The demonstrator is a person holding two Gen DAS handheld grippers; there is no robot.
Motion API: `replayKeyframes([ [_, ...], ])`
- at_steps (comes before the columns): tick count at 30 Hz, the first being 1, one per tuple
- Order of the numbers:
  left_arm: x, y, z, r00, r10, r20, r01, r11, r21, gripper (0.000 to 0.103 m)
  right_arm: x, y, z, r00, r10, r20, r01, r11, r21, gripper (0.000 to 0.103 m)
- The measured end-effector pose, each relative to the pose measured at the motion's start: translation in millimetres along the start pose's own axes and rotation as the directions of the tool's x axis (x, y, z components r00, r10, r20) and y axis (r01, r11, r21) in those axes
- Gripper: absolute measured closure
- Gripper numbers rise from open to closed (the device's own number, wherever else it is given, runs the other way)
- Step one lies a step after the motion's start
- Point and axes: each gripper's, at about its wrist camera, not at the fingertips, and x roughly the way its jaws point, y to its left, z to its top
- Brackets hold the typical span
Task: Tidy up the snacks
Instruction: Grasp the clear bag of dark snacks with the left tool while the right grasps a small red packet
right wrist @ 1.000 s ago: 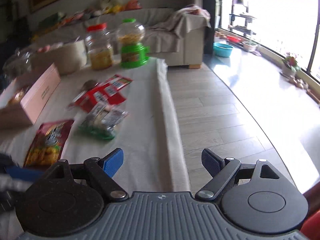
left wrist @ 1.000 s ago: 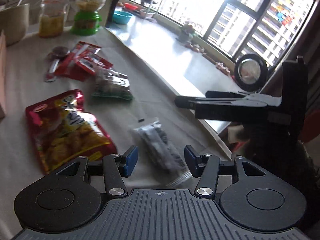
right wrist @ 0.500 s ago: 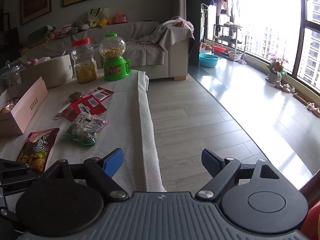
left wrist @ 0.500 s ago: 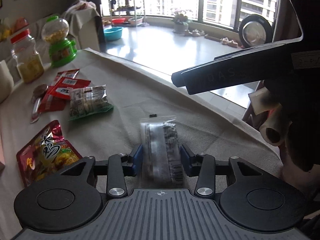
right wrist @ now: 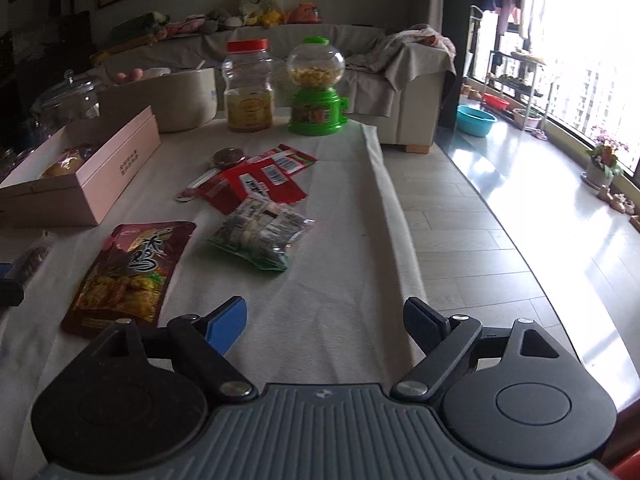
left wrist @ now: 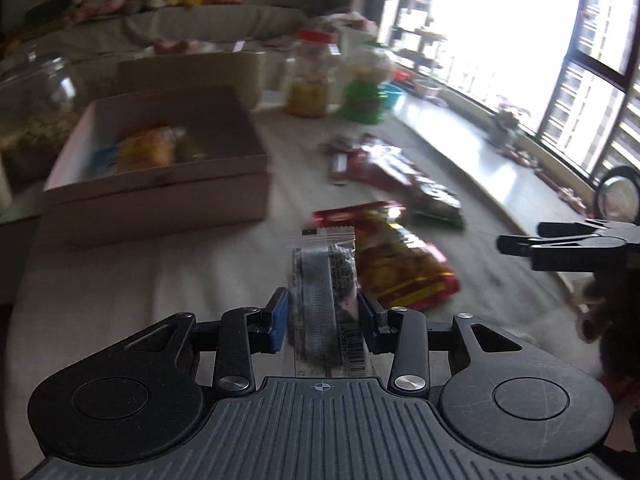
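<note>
We see a clear zip bag [left wrist: 323, 288] of dark snacks, barcode near its lower end, standing upright and clamped between the blue pads [left wrist: 278, 322] of the left gripper [left wrist: 323, 322]. On the white cloth lie a red-and-yellow pouch [right wrist: 128, 272] flat, a clear green-edged pack [right wrist: 260, 232] just right of it, and overlapping red sachets [right wrist: 256, 180] farther back. The open pink box [right wrist: 120, 168] sits at the left, holding a yellow packet [right wrist: 66, 162]. Behind stand a red-lidded jar [right wrist: 248, 88] and a green candy dispenser [right wrist: 318, 88], side by side.
</note>
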Motion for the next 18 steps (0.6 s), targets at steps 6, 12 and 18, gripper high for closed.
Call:
replayKeyframes([
  [6, 4, 39, -13, 0.998, 0.062, -0.022, -0.064, 0.991, -0.118, 0.061, 38, 7, 46, 0.998, 0.061, -0.021, -0.059, 0.994, 0.089, 0.016],
  [12, 10, 34, -19, 1.000, 0.005, -0.023, -0.008, 0.993, -0.115, 0.060, 103, 15, 102, 0.986, 0.157, -0.060, -0.160, 0.986, -0.043, 0.012],
  [18, 10, 39, -24, 1.000, -0.020, 0.000, 0.020, 0.991, -0.131, 0.060, 160, 15, 118, 0.979, 0.140, -0.146, -0.149, 0.987, -0.058, 0.012],
])
